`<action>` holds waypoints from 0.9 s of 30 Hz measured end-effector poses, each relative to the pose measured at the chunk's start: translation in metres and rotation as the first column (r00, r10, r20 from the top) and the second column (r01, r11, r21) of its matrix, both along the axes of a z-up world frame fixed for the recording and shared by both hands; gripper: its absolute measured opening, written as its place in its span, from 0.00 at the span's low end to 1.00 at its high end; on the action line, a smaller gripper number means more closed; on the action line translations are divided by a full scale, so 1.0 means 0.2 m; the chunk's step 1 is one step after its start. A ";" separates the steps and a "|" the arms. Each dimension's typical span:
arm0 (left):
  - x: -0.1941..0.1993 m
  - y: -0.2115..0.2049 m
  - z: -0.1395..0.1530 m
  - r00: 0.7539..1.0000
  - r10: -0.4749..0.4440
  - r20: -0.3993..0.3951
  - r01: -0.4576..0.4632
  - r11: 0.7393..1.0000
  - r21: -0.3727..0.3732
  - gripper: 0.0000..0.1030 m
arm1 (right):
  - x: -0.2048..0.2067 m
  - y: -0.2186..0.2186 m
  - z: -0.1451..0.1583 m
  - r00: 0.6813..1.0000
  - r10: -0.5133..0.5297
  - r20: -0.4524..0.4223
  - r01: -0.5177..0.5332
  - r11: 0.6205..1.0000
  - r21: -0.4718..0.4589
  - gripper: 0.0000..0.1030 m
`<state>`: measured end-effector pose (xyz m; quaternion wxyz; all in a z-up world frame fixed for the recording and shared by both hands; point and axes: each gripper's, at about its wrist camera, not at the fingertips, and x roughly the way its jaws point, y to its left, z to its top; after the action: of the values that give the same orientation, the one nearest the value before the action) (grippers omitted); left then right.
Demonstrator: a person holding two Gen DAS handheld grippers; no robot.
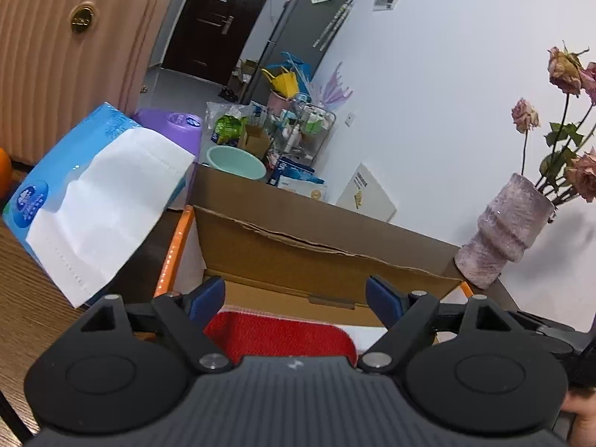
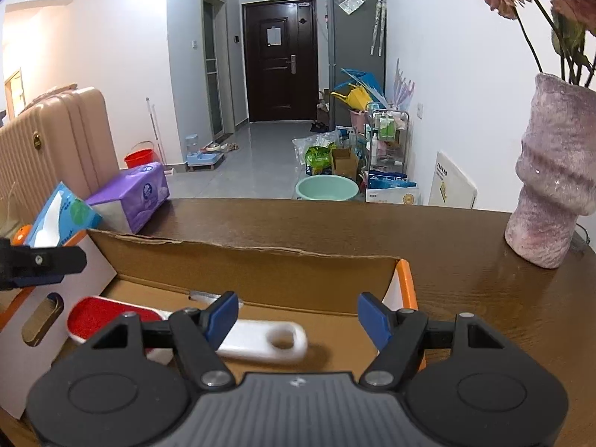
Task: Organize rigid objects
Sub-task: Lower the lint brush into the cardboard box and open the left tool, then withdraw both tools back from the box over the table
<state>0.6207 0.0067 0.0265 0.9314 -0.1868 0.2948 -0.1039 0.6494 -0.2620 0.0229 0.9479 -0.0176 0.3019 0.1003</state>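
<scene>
Fingers spread wide on both the left gripper and right gripper, nothing pinched, both over the open cardboard box on the wooden table. Lint brush, red pad and white handle, lay flat on the box floor, near-left. Pink vase stood far right of the box; blue tissue pack left of it.

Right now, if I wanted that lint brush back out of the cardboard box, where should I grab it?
Probably the white handle of the lint brush, from above: it lies flat in the cardboard box, narrow enough for the open right gripper. Its red head looks wider.
</scene>
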 end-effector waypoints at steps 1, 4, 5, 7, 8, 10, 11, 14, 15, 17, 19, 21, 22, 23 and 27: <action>0.00 0.00 0.00 1.000 0.006 0.001 -0.006 1.000 0.003 0.82 | 0.00 0.00 0.00 1.000 0.000 0.006 0.000 1.000 -0.001 0.68; -0.04 -0.01 0.03 0.999 0.046 0.026 -0.047 0.998 0.037 0.84 | -0.04 -0.02 0.02 0.999 -0.008 0.044 0.007 1.000 0.018 0.68; -0.06 -0.01 0.04 0.998 0.050 0.025 -0.051 0.997 0.058 0.84 | -0.06 -0.03 0.04 0.997 -0.036 0.070 0.035 0.999 0.019 0.68; -0.13 -0.02 0.09 0.999 0.036 0.032 -0.039 0.995 0.093 0.84 | -0.11 -0.02 0.08 0.993 -0.074 0.093 0.074 0.997 0.002 0.68; -0.19 -0.01 0.12 0.999 0.031 0.044 -0.036 0.994 0.105 0.84 | -0.15 -0.02 0.11 0.992 -0.074 0.107 0.074 0.997 0.000 0.68; -0.31 0.01 0.18 0.997 0.025 0.070 -0.033 0.992 0.118 0.87 | -0.27 -0.03 0.20 0.988 -0.056 0.141 0.053 0.998 0.020 0.68; -0.38 0.02 0.22 0.996 0.027 0.082 -0.037 0.992 0.123 0.89 | -0.33 -0.02 0.25 0.987 -0.043 0.155 0.039 0.999 0.027 0.70; -0.58 0.04 0.31 0.992 0.005 0.123 -0.024 0.987 0.159 0.93 | -0.53 -0.01 0.34 0.983 -0.016 0.185 0.013 1.000 0.020 0.76; -0.66 0.03 0.34 0.990 -0.004 0.140 -0.021 0.983 0.180 0.94 | -0.60 0.00 0.36 0.981 -0.008 0.192 0.007 1.000 0.009 0.77; -0.81 0.02 0.38 0.984 -0.027 0.176 -0.012 0.976 0.217 0.96 | -0.73 0.02 0.38 0.981 0.003 0.194 0.000 1.000 -0.013 0.77; -0.96 0.02 0.40 0.977 -0.051 0.208 0.000 0.971 0.240 0.99 | -0.86 0.03 0.39 0.981 0.014 0.192 -0.010 1.000 -0.023 0.78; -1.12 0.02 0.40 0.970 -0.066 0.235 0.005 0.968 0.251 1.00 | -1.02 0.04 0.38 0.981 0.020 0.195 -0.013 0.999 -0.036 0.78; -1.20 0.01 0.40 0.967 -0.068 0.244 0.002 0.966 0.259 1.00 | -1.09 0.05 0.37 0.980 0.019 0.199 -0.010 0.999 -0.046 0.78; -1.27 0.01 0.39 0.965 -0.073 0.254 0.004 0.964 0.265 1.00 | -1.18 0.05 0.35 0.979 0.015 0.205 -0.005 0.999 -0.052 0.78; -1.55 0.01 0.32 0.956 -0.077 0.283 -0.001 0.964 0.267 1.00 | -1.49 0.04 0.30 0.973 -0.005 0.231 0.019 0.998 -0.062 0.81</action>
<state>0.3100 0.0093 0.0908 0.9789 -0.0381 0.1692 -0.1082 0.3521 -0.2539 0.0832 0.9761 -0.0575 0.1929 0.0822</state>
